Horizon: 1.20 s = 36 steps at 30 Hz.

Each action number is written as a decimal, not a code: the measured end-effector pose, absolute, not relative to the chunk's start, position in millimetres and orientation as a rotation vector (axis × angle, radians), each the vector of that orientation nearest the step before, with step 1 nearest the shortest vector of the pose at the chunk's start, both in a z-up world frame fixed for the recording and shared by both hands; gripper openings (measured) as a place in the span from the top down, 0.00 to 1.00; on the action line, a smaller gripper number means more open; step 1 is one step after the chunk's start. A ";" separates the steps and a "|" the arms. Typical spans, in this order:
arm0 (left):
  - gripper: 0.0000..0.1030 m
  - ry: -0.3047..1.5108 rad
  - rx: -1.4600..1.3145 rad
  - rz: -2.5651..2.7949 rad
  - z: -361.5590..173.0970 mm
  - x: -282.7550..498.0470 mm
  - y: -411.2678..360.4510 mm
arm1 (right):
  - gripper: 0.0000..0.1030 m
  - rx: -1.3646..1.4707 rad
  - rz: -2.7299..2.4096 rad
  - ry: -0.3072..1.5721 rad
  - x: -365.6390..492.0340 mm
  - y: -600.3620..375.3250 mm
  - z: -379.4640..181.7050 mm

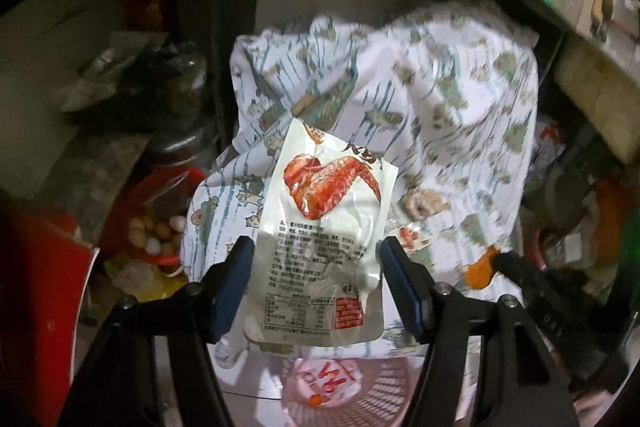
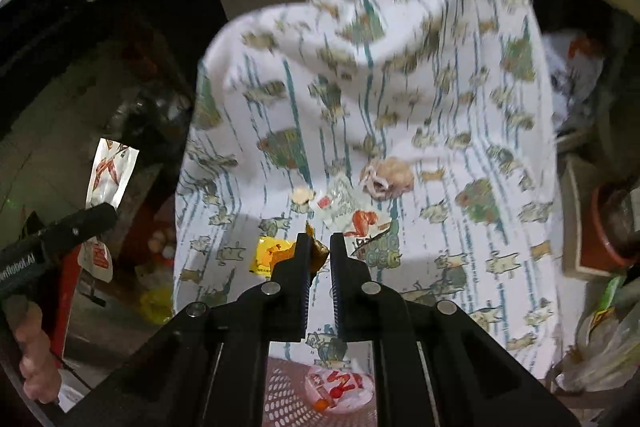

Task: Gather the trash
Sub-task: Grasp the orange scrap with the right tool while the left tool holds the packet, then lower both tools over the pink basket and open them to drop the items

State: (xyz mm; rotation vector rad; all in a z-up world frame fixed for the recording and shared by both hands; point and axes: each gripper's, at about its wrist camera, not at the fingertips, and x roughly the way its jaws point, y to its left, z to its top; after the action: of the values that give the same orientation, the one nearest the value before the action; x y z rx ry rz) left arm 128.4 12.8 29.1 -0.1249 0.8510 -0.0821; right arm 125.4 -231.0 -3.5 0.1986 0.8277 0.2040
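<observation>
My left gripper [image 1: 318, 247] is shut across the width of a white snack wrapper [image 1: 332, 211] printed with a red chicken wing, held up over the cat-print tablecloth [image 1: 440, 99]. The right wrist view shows the same wrapper [image 2: 112, 171] sticking up from that gripper [image 2: 92, 219]. My right gripper [image 2: 320, 239] is shut on a small orange-brown scrap [image 2: 320, 253], seen at the right of the left wrist view as well [image 1: 480, 267]. On the cloth [image 2: 400, 67] lie bone scraps [image 2: 388, 175], a red-printed wrapper [image 2: 364, 221] and a yellow packet [image 2: 264, 255].
A pink perforated basket [image 2: 280, 399] with a red-printed wrapper in it sits below both grippers [image 1: 384, 387]. Eggs in a red basket [image 1: 156, 227] and a red box [image 1: 40, 287] lie left. A clay pot [image 2: 612, 227] and plastic bags [image 2: 600, 339] crowd the right. A hand [image 2: 32, 359] grips the left handle.
</observation>
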 end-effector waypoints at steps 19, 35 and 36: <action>0.40 0.867 -0.161 -0.159 10.4 49.2 -21.7 | 0.90 0.173 0.236 0.861 52.4 -232.4 -5.7; 0.40 1.240 -0.159 -0.109 -141.2 66.5 -29.8 | 0.90 0.223 0.257 1.151 68.1 -232.3 -111.8; 0.40 1.268 -0.156 -0.125 -152.0 67.2 -32.7 | 0.90 0.230 0.258 1.168 69.7 -232.3 -117.9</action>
State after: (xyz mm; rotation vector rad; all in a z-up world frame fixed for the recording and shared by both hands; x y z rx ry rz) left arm 67.2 -32.7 -152.0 -0.1564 1.2679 -0.1255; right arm 69.7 -232.3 -117.9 0.2304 1.1679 0.2584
